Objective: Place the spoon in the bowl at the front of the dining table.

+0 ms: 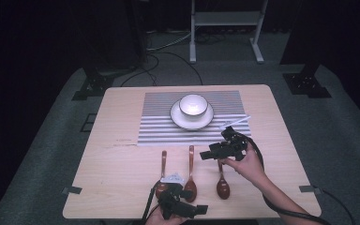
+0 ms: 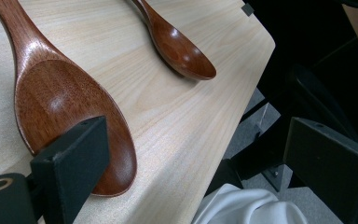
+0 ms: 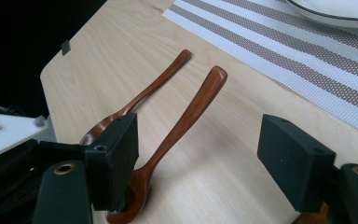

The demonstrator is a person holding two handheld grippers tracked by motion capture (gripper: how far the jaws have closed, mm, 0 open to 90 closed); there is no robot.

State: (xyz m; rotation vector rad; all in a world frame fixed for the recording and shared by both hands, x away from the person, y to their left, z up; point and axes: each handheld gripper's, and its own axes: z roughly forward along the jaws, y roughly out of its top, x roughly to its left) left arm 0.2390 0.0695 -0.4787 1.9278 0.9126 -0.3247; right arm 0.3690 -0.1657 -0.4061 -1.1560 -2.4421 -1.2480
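Observation:
Three brown wooden spoons lie side by side near the table's front edge: left spoon [image 1: 163,171], middle spoon [image 1: 191,171], right spoon [image 1: 222,183]. My left gripper [image 1: 194,208] is at the front edge and is open. In the left gripper view its left jaw partly covers the middle spoon's bowl [image 2: 70,116], and the right spoon [image 2: 179,46] lies beyond. My right gripper [image 1: 211,152] hovers above the right spoon's handle, open and empty. The right gripper view looks between its jaws [image 3: 205,158] at the middle spoon [image 3: 191,109] and left spoon [image 3: 144,93].
A white bowl [image 1: 193,104] stands on a white plate [image 1: 178,119] on a striped placemat [image 1: 154,117] at the table's far middle. A white utensil [image 1: 234,123] lies at the mat's right edge. Past the table's front edge [image 2: 233,126] the floor drops away.

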